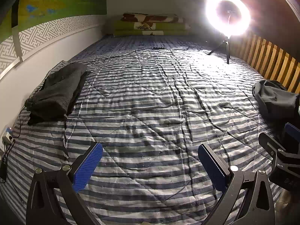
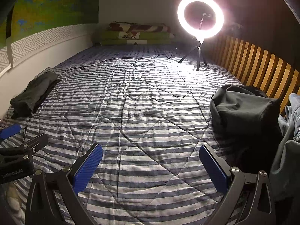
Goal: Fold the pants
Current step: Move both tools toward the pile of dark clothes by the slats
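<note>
Your left gripper (image 1: 150, 161) and right gripper (image 2: 151, 162) both hover with jaws spread wide and empty over the bare middle of the striped bedspread (image 1: 150, 103). No fold is under way; this reads as the step of fetching a garment. A dark, already folded pile (image 1: 56, 91) lies by the wall on your left; a dark crumpled pair of pants (image 2: 243, 108) sits near your right gripper, beside denim (image 2: 294, 116). Next, pinch its waistband and spread it flat. Partial lettering on the left gripper's body is illegible.
</note>
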Demonstrator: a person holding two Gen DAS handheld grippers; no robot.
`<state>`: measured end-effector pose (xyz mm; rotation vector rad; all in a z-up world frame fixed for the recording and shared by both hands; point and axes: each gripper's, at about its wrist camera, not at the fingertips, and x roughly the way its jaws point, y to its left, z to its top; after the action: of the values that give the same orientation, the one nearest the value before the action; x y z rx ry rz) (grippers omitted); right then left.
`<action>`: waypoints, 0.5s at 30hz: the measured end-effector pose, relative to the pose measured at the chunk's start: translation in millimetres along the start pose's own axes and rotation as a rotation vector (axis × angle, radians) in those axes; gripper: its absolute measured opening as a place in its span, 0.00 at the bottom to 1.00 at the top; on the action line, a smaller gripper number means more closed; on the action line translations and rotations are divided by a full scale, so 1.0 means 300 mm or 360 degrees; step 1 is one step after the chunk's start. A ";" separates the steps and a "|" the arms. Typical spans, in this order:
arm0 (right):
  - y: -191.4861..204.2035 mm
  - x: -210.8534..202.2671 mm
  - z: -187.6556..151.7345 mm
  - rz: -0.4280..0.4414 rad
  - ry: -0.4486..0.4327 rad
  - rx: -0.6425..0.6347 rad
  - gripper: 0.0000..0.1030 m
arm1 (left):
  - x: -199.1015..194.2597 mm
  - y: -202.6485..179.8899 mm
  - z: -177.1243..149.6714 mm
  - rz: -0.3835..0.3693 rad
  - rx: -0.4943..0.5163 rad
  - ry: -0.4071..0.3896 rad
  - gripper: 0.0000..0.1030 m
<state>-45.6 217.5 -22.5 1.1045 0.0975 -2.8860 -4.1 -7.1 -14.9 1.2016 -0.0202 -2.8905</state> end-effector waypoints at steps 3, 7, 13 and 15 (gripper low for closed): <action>0.003 -0.005 -0.003 -0.0004 -0.0009 -0.0010 0.98 | -0.008 0.000 -0.004 0.0008 0.0007 -0.0010 1.00; 0.006 -0.001 -0.009 -0.0012 -0.0004 -0.0016 0.98 | -0.014 0.000 -0.011 0.0011 0.0013 -0.0013 1.00; 0.008 0.006 -0.014 -0.0011 0.0004 -0.0018 0.98 | -0.015 0.004 -0.011 0.0012 0.0009 -0.0013 1.00; 0.011 0.006 -0.014 -0.0009 0.0002 -0.0020 0.98 | -0.016 0.007 -0.009 0.0011 0.0005 -0.0017 1.00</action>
<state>-44.1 214.5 -26.9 1.1058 0.1193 -2.8856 1.1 -9.1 -13.3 1.1840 -0.0295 -2.8921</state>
